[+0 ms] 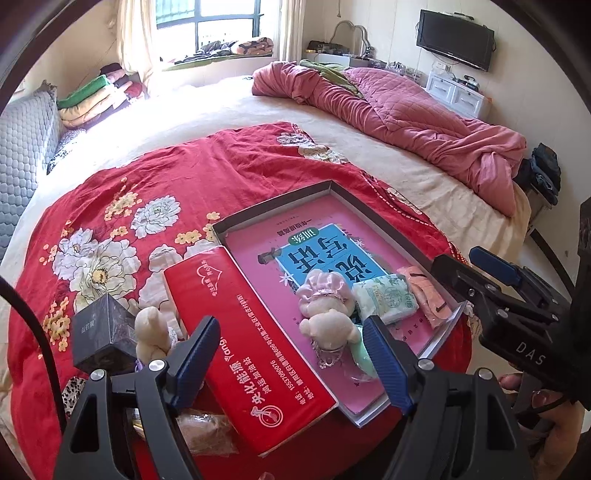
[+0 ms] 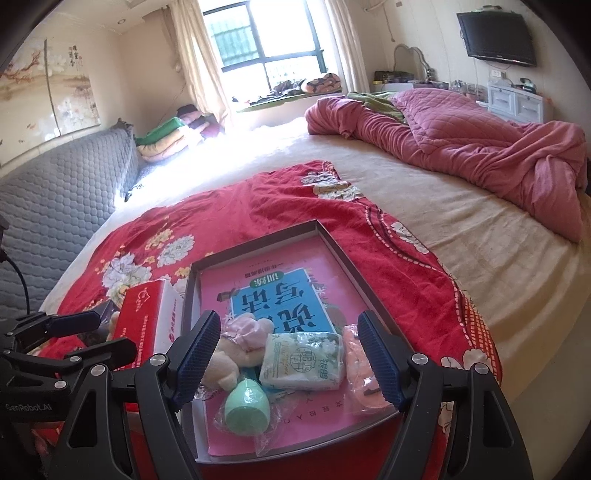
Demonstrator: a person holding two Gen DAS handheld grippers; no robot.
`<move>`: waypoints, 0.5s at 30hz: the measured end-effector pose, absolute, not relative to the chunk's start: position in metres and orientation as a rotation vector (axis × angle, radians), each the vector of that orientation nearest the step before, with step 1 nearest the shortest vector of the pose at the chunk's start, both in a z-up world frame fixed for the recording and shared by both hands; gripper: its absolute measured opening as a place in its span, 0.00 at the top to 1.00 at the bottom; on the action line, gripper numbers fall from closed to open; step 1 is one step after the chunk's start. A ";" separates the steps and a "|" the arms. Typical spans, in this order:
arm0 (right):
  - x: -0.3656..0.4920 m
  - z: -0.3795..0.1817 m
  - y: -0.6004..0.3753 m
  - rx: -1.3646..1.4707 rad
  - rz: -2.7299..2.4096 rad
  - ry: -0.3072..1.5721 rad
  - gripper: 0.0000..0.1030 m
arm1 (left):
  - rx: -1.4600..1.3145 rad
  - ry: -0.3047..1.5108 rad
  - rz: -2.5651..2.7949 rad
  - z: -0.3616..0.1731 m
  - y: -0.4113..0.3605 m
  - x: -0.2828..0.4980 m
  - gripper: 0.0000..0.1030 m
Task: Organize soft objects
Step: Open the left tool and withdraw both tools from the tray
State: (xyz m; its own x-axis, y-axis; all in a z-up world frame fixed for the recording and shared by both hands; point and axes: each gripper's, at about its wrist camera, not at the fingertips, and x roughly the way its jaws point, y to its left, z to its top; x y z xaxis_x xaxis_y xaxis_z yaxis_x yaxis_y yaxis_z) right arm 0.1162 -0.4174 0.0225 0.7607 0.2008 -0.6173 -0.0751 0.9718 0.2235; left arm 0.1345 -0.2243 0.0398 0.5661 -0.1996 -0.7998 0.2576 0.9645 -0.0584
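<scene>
a sunlit bedroom lies ahead of you.
you face a wide bed (image 2: 424,221) with a cream sheet, a red floral cloth (image 2: 295,206) spread on its near part and a rumpled pink quilt (image 2: 480,147) on the far right. bright daylight pours through the window (image 2: 266,37) between pale curtains (image 2: 192,59). a grey quilted headboard (image 2: 62,184) runs on your left under a painted wall panel (image 2: 48,96); a dark tv (image 2: 496,35) hangs on the right wall above white drawers (image 2: 517,101).

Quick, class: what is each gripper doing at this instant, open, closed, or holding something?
Left gripper: open, holding nothing.
Right gripper: open, holding nothing.
</scene>
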 end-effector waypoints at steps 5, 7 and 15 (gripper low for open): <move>0.108 0.038 -0.409 0.172 0.157 0.664 0.24 | 0.067 0.919 -0.264 0.045 -0.216 0.127 0.24; 0.106 0.042 -0.405 0.163 0.156 0.658 0.24 | 0.059 0.923 -0.263 0.046 -0.212 0.125 0.24; 0.095 0.049 -0.389 0.124 0.171 0.671 0.24 | 0.034 0.910 -0.247 0.054 -0.190 0.108 0.24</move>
